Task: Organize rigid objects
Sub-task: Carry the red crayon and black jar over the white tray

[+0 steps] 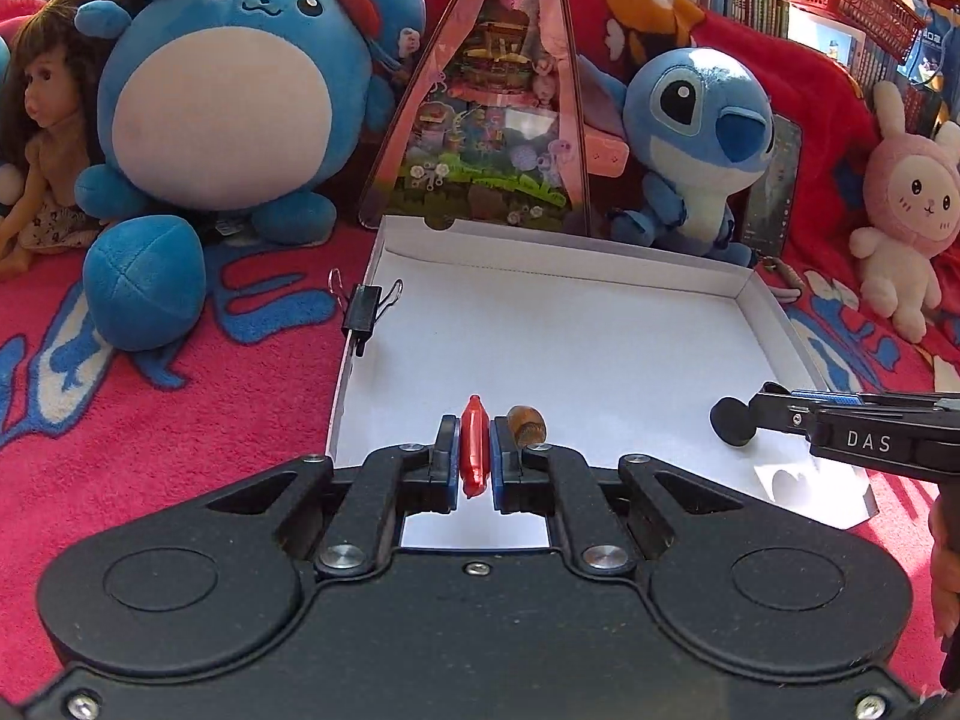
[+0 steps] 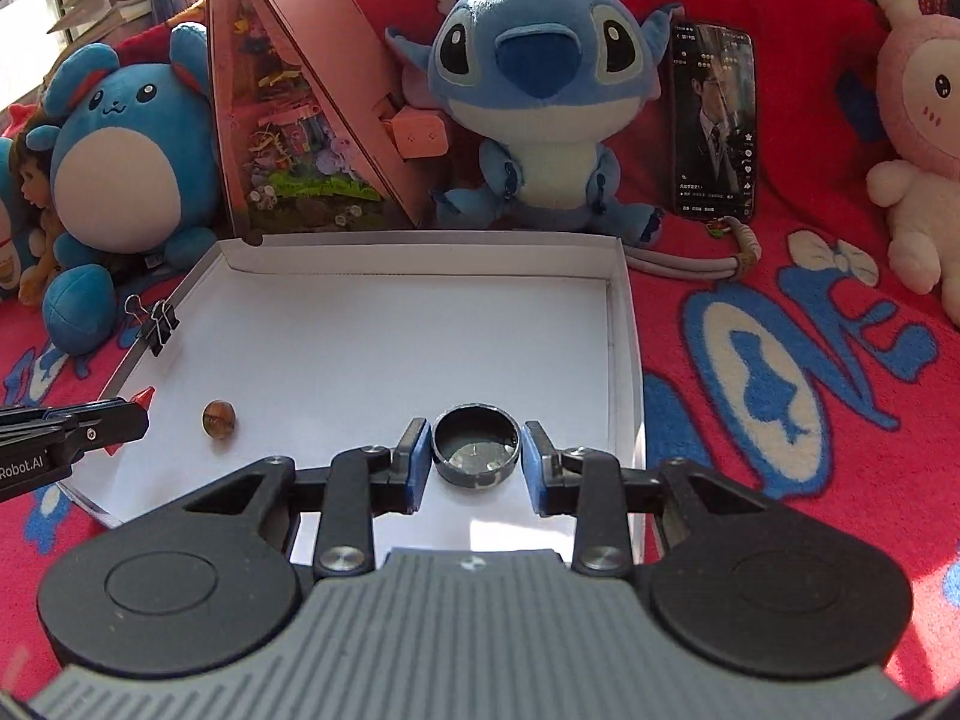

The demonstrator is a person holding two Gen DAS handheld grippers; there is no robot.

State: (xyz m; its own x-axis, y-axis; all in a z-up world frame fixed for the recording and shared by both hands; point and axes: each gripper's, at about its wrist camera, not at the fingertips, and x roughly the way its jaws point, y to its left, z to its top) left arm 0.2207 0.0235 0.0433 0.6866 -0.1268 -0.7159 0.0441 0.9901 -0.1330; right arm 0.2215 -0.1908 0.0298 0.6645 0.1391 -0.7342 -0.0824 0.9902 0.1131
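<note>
Binder clip [image 1: 364, 313] on white box [image 1: 774, 324] rim.

"DAS" stands in pale capitals on the black body of the right gripper [image 1: 729, 420], where it comes in at the right edge of the left wrist view. "Robot.AI" stands in white on the black body of the left gripper [image 2: 135, 414], at the left edge of the right wrist view. The phone [image 2: 714, 120] propped upright on the red blanket [image 2: 780, 312] shows lines of small writing, too fine to read
</note>
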